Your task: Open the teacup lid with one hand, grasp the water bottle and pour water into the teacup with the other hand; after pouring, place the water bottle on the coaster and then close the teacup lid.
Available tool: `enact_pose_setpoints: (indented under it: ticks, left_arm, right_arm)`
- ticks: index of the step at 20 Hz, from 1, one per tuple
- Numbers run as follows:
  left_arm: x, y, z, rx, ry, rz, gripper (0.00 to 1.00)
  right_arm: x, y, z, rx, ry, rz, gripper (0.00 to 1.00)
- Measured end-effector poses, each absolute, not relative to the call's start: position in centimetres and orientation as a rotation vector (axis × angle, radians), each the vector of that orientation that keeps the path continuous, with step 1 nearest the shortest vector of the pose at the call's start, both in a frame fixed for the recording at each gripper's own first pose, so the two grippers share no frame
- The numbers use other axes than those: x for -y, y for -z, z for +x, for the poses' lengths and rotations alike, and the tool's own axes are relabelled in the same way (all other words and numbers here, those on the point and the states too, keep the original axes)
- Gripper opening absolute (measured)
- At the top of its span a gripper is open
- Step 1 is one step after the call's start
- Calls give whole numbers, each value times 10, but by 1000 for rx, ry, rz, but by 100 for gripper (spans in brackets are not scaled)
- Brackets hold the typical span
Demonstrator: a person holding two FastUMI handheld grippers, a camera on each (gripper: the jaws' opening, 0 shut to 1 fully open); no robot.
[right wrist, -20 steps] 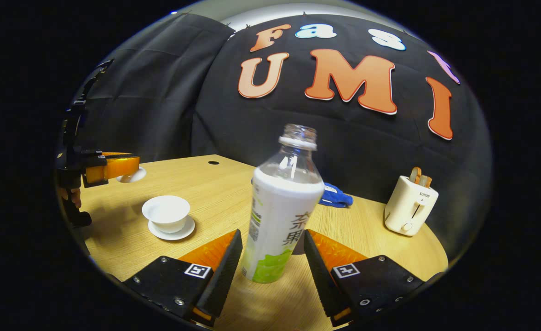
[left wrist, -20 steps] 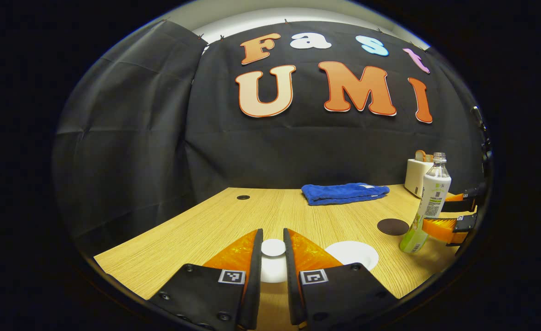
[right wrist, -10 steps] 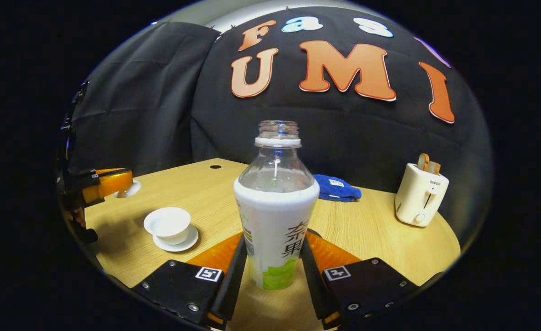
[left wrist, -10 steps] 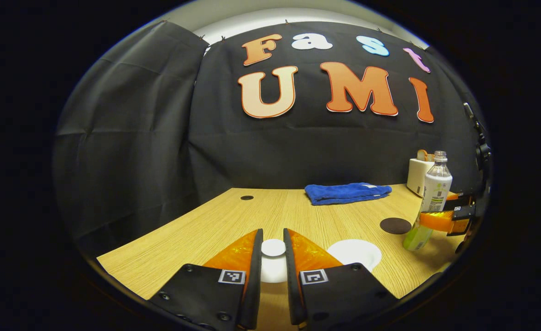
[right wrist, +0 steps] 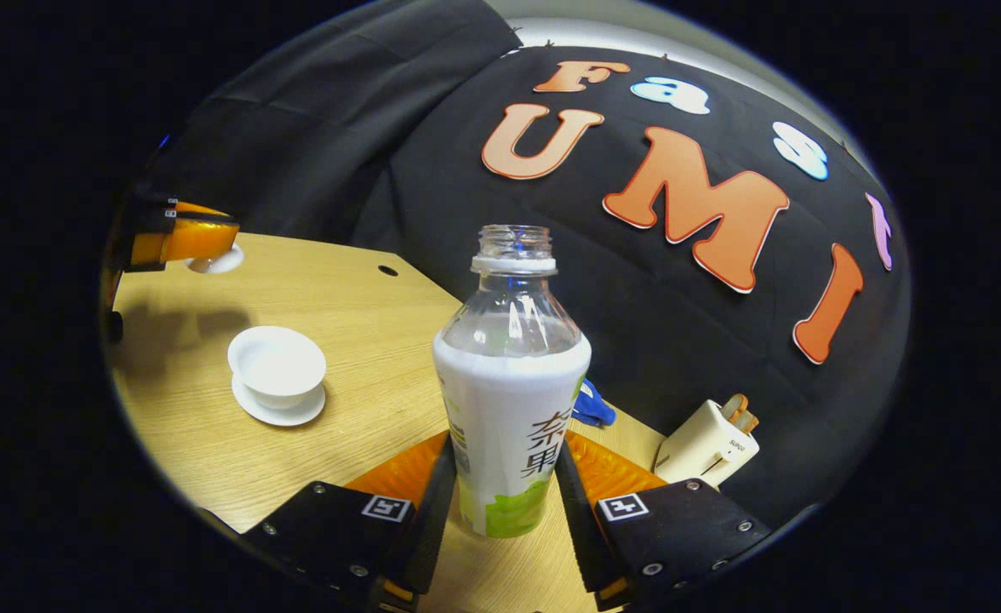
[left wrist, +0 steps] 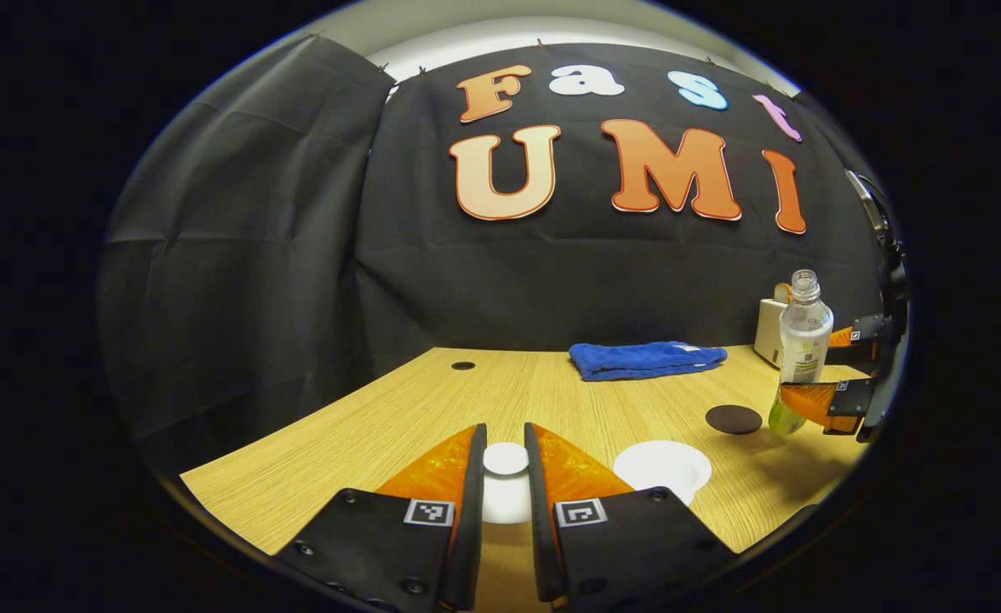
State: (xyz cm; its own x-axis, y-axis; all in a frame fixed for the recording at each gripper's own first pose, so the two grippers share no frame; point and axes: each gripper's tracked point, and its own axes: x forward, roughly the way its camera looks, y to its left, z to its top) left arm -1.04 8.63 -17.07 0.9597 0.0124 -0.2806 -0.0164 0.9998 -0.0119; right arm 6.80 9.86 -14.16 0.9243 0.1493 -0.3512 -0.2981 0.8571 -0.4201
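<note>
The right gripper point(right wrist: 500, 502) pinches the uncapped water bottle point(right wrist: 511, 400) at its lower body, clear of the wooden surface point(right wrist: 356, 366). The open teacup point(right wrist: 277, 366) on its saucer sits ahead to its left. Best tilt slowly, mouth over the cup. The left gripper point(left wrist: 505, 485) is clamped on the teacup lid point(left wrist: 506, 460), held aside. Near the bottle: dark coaster point(left wrist: 733, 419), blue towel point(left wrist: 645, 359), toaster point(right wrist: 709, 449), black-draped booth.

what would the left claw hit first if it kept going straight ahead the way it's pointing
Holding the teacup lid, the left claw seems to point over bare table toward the black cloth wall. Nothing stands in line, though depth is unclear.
</note>
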Motion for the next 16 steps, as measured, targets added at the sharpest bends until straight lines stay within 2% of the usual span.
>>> enact_pose_setpoints:
  ticks: [7,8,9,10,16]
  left_arm:
    - [-106,174,-16,-282,-45,-22,29]
    - [-107,176,-16,-285,-45,-22,33]
    - [-107,178,-16,-290,-45,-22,26]
    - [-108,179,-16,-292,-46,-22,29]
    - [-112,181,-15,-292,-43,-20,29]
  right_arm:
    - [-101,147,77,-274,-226,-748,65]
    - [-100,147,78,-263,-219,-791,65]
    - [-99,147,79,-252,-211,-836,65]
    - [-99,146,80,-241,-206,-883,65]
    - [-103,139,85,-158,-207,-1105,65]
